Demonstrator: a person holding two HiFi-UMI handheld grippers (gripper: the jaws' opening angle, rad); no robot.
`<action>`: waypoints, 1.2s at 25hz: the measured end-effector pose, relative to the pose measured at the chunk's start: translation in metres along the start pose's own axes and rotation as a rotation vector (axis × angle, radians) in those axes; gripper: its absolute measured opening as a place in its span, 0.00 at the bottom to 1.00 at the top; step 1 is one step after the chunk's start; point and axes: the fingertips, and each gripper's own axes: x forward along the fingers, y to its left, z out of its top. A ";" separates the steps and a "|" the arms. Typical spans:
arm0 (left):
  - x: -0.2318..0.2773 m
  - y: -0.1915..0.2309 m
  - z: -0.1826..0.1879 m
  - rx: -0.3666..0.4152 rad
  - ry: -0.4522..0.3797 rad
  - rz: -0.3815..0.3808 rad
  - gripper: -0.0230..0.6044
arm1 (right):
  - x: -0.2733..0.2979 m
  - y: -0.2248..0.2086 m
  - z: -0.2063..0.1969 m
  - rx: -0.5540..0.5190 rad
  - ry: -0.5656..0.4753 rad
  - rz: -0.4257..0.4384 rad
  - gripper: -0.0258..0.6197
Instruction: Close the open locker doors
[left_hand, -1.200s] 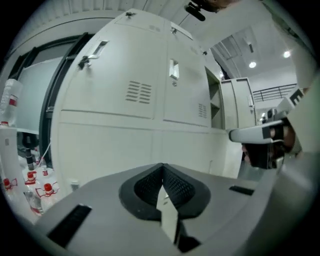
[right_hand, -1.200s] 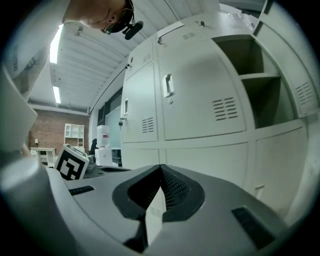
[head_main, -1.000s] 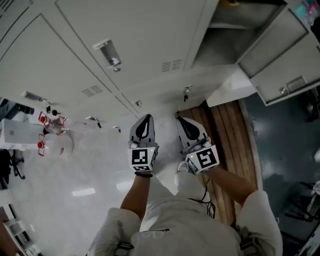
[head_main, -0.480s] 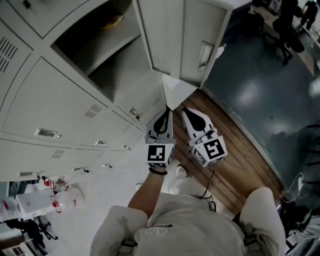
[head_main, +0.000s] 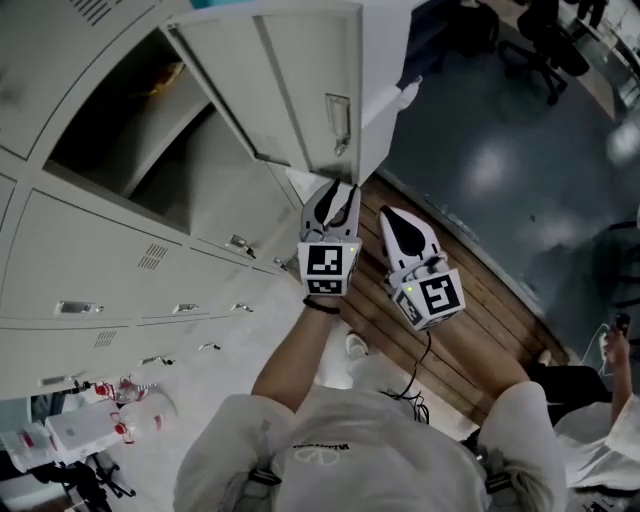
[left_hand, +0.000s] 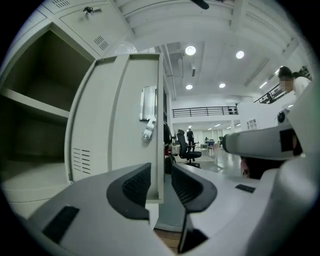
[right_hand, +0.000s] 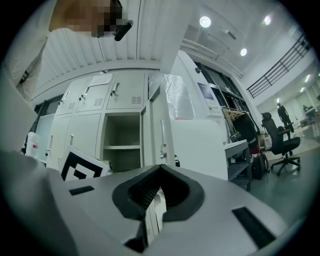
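Ceiling lamps (left_hand: 190, 50) give bright, even light; fisheye edges bend and go black.

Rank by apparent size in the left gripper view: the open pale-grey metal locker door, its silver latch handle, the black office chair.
Largest: open pale-grey locker door.
Unranked: silver latch handle and black office chair look alike; the chair stands farther off.

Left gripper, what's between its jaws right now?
The free edge of the open locker door stands between the jaws of the left gripper, which have just been opening and do not clamp it, as the left gripper view shows.
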 end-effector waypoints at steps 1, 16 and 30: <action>0.009 -0.002 -0.002 -0.001 0.012 -0.002 0.23 | -0.002 -0.005 0.001 0.001 0.000 -0.009 0.06; -0.004 -0.005 0.003 -0.014 -0.013 -0.017 0.11 | -0.009 -0.010 0.044 0.020 -0.061 0.104 0.06; -0.172 0.094 -0.011 -0.016 -0.068 -0.268 0.14 | 0.082 0.183 0.094 0.032 -0.021 0.811 0.22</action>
